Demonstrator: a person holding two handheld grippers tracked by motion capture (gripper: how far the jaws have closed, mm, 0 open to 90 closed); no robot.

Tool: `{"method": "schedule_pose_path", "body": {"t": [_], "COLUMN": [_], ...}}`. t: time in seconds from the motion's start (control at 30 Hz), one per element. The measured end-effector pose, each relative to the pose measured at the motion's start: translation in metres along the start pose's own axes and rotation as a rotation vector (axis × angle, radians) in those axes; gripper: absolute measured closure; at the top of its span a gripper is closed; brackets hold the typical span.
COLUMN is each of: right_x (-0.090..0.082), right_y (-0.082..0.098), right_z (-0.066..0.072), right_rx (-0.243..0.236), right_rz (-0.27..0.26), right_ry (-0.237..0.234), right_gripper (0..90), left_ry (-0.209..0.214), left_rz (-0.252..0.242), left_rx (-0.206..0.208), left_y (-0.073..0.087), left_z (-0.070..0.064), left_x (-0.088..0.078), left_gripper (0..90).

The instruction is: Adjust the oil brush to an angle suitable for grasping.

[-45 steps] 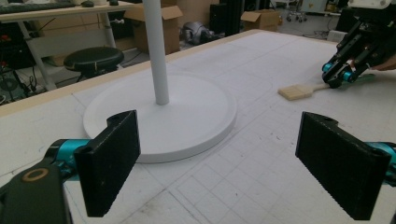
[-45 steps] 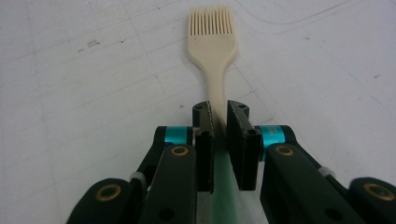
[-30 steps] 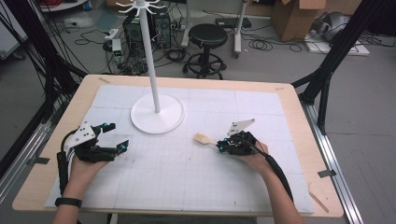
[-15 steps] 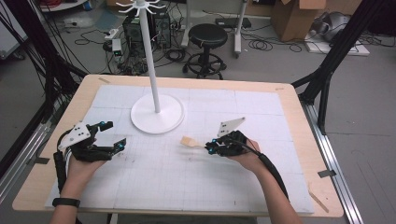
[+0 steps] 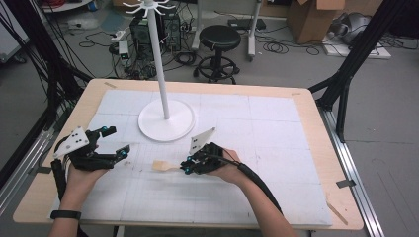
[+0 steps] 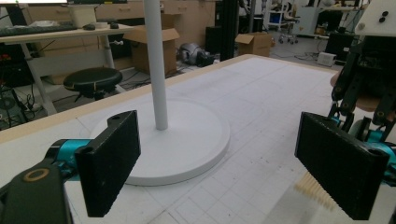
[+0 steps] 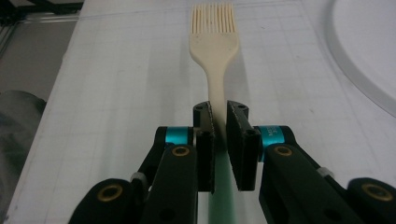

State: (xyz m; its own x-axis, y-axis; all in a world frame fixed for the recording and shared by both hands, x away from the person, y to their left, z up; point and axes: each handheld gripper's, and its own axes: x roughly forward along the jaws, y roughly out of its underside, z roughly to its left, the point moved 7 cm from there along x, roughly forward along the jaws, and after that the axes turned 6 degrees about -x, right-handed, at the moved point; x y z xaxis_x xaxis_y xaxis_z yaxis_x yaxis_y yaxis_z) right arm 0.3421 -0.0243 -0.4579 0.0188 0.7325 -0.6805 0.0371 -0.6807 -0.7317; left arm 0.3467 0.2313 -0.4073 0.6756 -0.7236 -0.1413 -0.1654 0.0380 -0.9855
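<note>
Broadly, a wooden table [image 5: 316, 123] carries a white gridded mat [image 5: 276, 148] that covers most of its top. On the mat's far left part stands a white stand [image 5: 166, 120], a round flat base with a tall thin pole rising from its middle; the left gripper view shows the same stand [image 6: 187, 135] just ahead of the jaws.

Near the mat's left edge the left gripper [image 5: 111, 143] is held in the person's left hand [image 5: 81, 173], its jaws spread wide with nothing between them; in its own view the left gripper [image 6: 219, 168] frames the stand's base between the two black pads.

At the mat's middle, in front of the stand, the right gripper [image 5: 187, 167] is held in the right hand [image 5: 228, 170] and points left. Its jaws pinch the handle of a brush [image 5: 163, 166], whose cream head sticks out to the left, low over the mat. In the right gripper view the right gripper [image 7: 220, 128] grips the brush [image 7: 212, 42] where the cream neck meets a green handle, bristles pointing away.
</note>
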Motion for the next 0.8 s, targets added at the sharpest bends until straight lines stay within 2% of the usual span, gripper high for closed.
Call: {"method": "schedule_pose_path", "body": {"t": [0.2,0.37,0.8], "right_x": [0.023,0.034,0.045], "right_y": [-0.008,-0.012,-0.012], "right_z": [0.004,0.01,0.016], "right_rx": [-0.016,-0.032,-0.052], "right_rz": [0.008,0.017,0.045], "right_ry": [-0.037,-0.067,-0.097], "right_gripper": [82.6,82.5,82.2], "left_ry": [0.004,0.009,0.016], "left_rz": [0.004,0.004,0.02], "left_rx": [0.001,-0.001,0.003], "left_y": [0.001,0.001,0.003], "left_z": [-0.001,-0.002,-0.004], "left_x": [0.001,0.002,0.004], "left_gripper": [14.8,14.8,14.9]}}
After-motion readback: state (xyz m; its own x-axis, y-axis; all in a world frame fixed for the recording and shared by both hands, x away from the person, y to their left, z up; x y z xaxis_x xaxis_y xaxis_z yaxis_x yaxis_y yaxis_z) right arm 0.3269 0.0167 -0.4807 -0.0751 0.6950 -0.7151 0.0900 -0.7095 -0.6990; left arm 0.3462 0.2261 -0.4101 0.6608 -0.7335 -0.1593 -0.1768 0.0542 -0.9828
